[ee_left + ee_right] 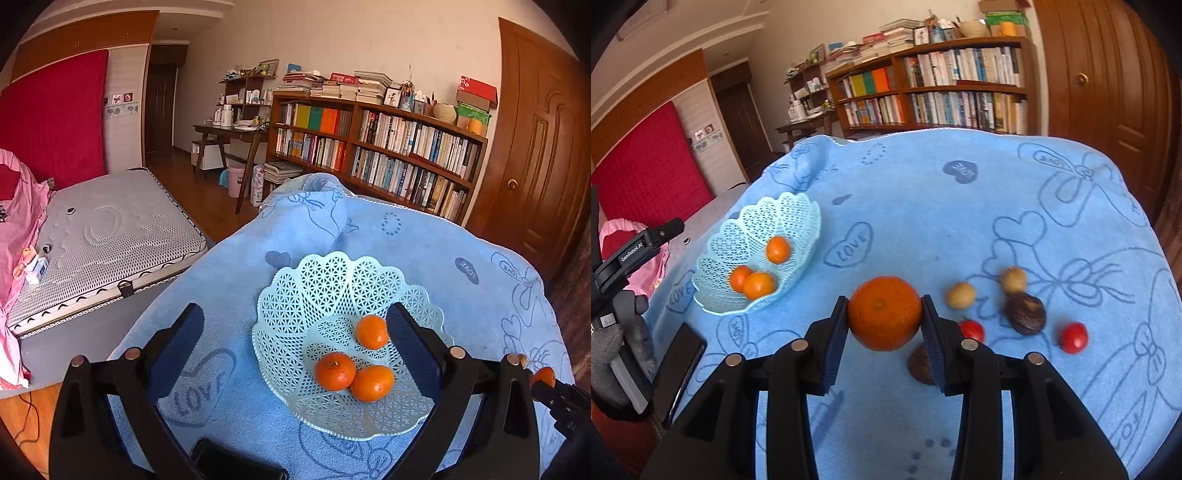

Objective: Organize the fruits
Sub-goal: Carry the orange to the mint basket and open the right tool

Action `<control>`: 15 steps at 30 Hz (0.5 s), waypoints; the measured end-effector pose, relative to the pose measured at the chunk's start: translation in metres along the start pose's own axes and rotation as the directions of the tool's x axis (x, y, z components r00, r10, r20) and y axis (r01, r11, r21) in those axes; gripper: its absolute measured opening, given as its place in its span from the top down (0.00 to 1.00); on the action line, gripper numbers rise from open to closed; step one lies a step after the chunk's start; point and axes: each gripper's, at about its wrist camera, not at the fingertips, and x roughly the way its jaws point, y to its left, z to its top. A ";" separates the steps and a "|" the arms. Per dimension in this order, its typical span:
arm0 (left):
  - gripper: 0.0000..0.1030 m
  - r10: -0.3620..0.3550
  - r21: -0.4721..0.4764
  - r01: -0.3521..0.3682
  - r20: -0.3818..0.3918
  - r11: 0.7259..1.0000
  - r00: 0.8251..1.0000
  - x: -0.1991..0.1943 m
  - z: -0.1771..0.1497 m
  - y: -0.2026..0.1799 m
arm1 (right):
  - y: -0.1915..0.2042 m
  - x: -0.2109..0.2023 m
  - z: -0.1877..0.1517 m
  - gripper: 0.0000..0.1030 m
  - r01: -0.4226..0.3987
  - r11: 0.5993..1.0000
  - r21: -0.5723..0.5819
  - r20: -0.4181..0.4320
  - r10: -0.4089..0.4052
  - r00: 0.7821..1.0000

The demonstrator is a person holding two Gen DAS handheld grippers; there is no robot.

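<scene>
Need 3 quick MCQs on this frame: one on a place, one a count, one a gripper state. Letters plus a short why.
1. Where does the basket stand relative to the right gripper?
A. to its left on the blue cloth
B. to its right
C. on the bed

2. How many oranges lie in the basket?
A. one
B. three
C. five

3. What is the right gripper doing?
A. open and empty
B. shut on a tomato
C. shut on an orange

Answers:
1 A, the right wrist view shows the basket left of the fingers, on the cloth.
2 B, both views show three in it.
3 C, both pads press the orange's sides; the left gripper is open above the basket.
</scene>
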 end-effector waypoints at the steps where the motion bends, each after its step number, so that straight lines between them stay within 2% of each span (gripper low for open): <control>1: 0.03 -0.002 -0.002 0.002 0.002 1.000 1.000 -0.001 0.000 0.000 | 0.011 0.004 0.004 0.62 -0.013 1.000 -0.019 0.003 0.013 1.000; 8: 0.03 -0.012 -0.007 0.012 0.002 1.000 1.000 -0.004 0.001 0.002 | 0.074 0.036 0.028 0.62 -0.081 0.991 -0.108 -0.016 0.080 0.997; 15: 0.03 -0.024 -0.024 0.024 -0.008 0.999 1.000 -0.004 0.001 0.002 | 0.100 0.065 0.035 0.61 -0.093 0.989 -0.113 -0.053 0.088 0.995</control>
